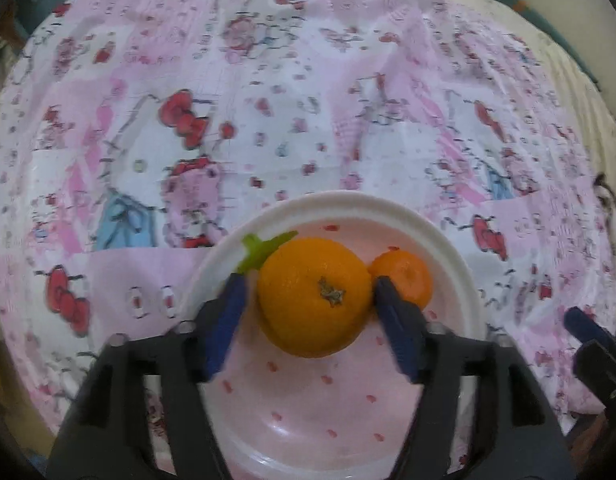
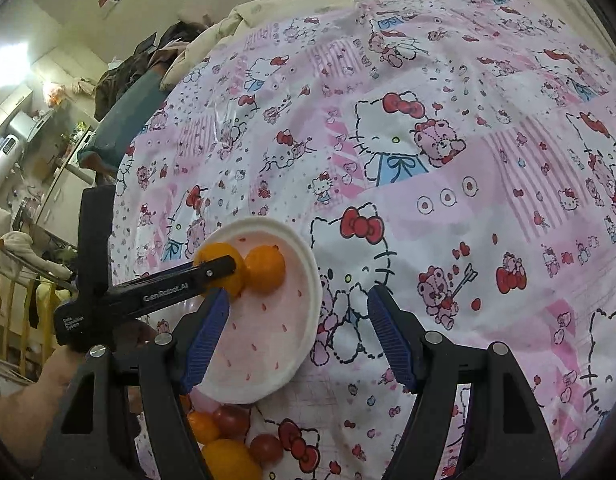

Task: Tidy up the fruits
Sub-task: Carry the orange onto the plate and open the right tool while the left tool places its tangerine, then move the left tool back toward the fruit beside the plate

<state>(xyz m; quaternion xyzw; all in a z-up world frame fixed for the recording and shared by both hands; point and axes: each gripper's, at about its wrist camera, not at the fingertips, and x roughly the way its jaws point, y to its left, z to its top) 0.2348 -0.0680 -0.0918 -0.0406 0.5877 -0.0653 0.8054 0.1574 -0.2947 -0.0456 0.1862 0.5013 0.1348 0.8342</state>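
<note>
Left gripper [image 1: 308,292] — fingers spread either side of the large orange [image 1: 313,297], which sits on the white plate [image 1: 448,248] beside a smaller orange [image 1: 406,276]. Right gripper [image 2: 298,304] — spread, empty, over the patterned cloth [image 2: 448,160].

In the left wrist view the bedsheet [image 1: 268,100] print is smeared with blur. At six o'clock in the right wrist view, the right gripper [image 2: 298,332] partly hides a fruit pile [image 2: 228,440], which the frame edge also cuts.
</note>
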